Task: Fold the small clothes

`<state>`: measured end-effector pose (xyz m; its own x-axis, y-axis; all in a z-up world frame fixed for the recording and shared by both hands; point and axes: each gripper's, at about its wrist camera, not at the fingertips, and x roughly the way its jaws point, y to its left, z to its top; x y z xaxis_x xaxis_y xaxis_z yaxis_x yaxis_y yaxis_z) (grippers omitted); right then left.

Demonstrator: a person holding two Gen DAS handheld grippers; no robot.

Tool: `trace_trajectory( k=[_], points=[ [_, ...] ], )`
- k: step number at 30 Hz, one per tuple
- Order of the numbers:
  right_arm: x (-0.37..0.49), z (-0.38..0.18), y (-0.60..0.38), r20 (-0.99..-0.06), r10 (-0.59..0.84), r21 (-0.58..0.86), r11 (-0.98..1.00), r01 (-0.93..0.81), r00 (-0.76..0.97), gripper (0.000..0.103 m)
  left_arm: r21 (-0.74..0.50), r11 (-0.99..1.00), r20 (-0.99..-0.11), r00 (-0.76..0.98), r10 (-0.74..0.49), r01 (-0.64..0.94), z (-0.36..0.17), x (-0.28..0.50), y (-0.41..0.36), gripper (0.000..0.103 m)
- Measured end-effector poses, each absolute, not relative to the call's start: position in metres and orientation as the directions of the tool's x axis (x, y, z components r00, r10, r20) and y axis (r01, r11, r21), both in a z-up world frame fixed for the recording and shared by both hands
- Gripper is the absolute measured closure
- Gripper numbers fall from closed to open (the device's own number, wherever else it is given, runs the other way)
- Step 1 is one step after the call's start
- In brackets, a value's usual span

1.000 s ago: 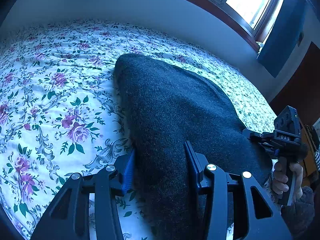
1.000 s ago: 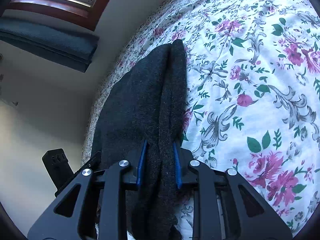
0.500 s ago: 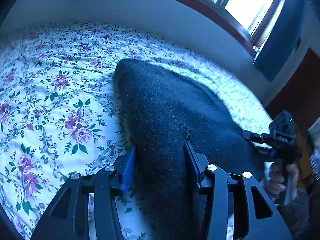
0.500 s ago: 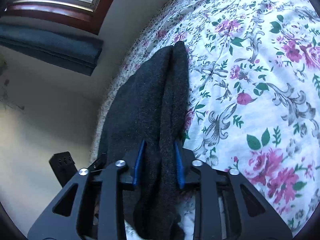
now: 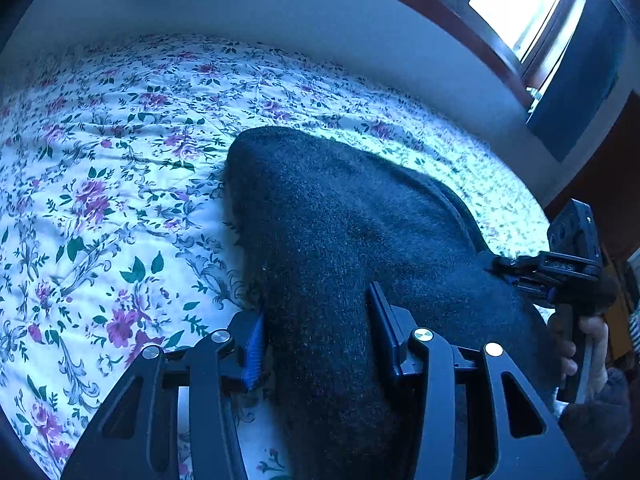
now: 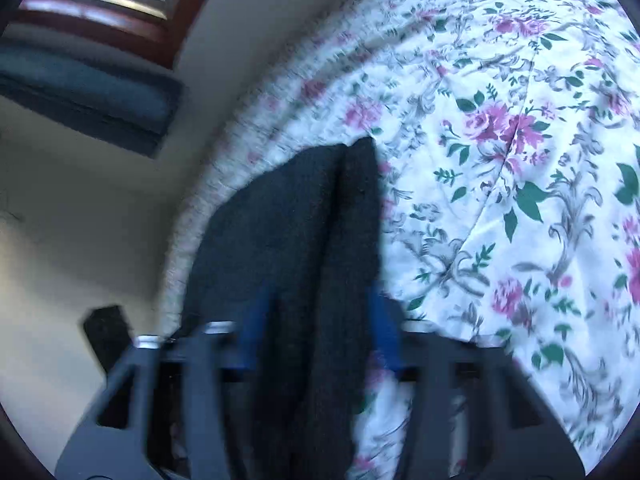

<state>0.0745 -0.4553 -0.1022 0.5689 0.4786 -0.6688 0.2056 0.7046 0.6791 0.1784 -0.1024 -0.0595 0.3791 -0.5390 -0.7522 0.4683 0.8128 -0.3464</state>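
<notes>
A: What fills most of both views?

B: The bed [image 5: 120,184], under a white sheet printed with purple flowers and green leaves. A pale wall runs behind it, with a window [image 5: 516,4] in a dark red-brown frame and a dark blue blind [image 6: 88,96] beside it.

A: And the garment?

B: The cloth [image 5: 340,232] is dark and woolly. Its far end lies on the bed toward the wall side; the near end comes up off the sheet to the two grippers. In the right wrist view it shows two layers side by side, with a lengthwise crease between them.

A: The left gripper [image 5: 316,340]?

B: Its jaws stand fairly wide, with a thick bunch of cloth filling the gap and touching both blue pads, so it has hold of that near edge.

A: The right gripper [image 6: 316,320]?

B: That view is blurred, but the cloth runs between its blue pads, held. In the left wrist view the gripper sits at the cloth's far corner, with the hand [image 5: 584,344] on its handle.
</notes>
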Motion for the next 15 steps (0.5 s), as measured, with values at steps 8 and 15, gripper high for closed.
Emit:
trace_trajectory(
  k=[8, 15],
  points=[
    [0.062, -0.103, -0.461, -0.608, 0.519, 0.741, 0.644, 0.193, 0.601, 0.083, -0.295, 0.827, -0.752, 0.417, -0.51, 0.479, -0.053, 0.171, -0.1, 0.053],
    [0.028, -0.092, -0.451, -0.61, 0.483, 0.72, 0.668, 0.185, 0.628, 0.063, -0.234, 0.848, -0.748, 0.469, -0.469, 0.475, -0.041, 0.151, -0.095, 0.048]
  ],
)
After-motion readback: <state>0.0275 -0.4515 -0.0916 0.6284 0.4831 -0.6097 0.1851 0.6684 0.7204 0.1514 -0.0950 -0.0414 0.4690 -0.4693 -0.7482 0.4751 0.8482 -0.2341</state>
